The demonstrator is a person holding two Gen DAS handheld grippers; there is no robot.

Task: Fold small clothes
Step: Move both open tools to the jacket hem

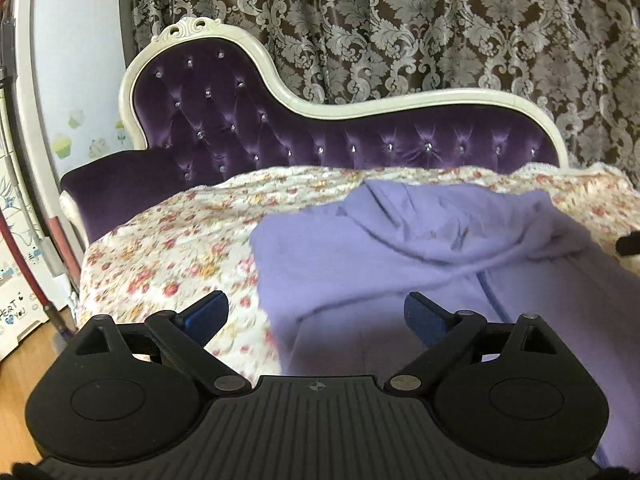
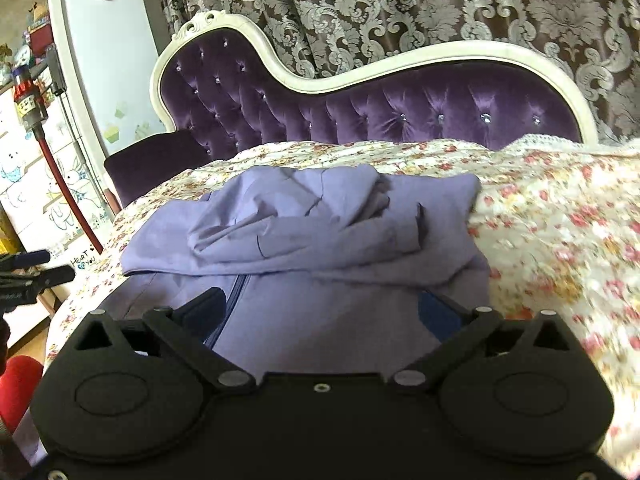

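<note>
A lavender zip-up hoodie (image 1: 420, 256) lies on the floral quilt, its sleeves folded across the chest and the hood bunched at the far end; it also shows in the right wrist view (image 2: 320, 240). My left gripper (image 1: 316, 314) is open, its jaws wide apart, hovering over the hoodie's near left edge. My right gripper (image 2: 320, 308) is open over the hoodie's lower front, by the zipper (image 2: 236, 288). Neither holds cloth. The left gripper's tips (image 2: 36, 268) show at the far left of the right wrist view.
The floral quilt (image 1: 168, 256) covers a purple tufted chaise with a white frame (image 1: 280, 92). A patterned curtain (image 1: 400, 20) hangs behind. A vacuum (image 2: 60, 168) and cartoon-printed drawers (image 2: 24, 184) stand at the left over wood floor.
</note>
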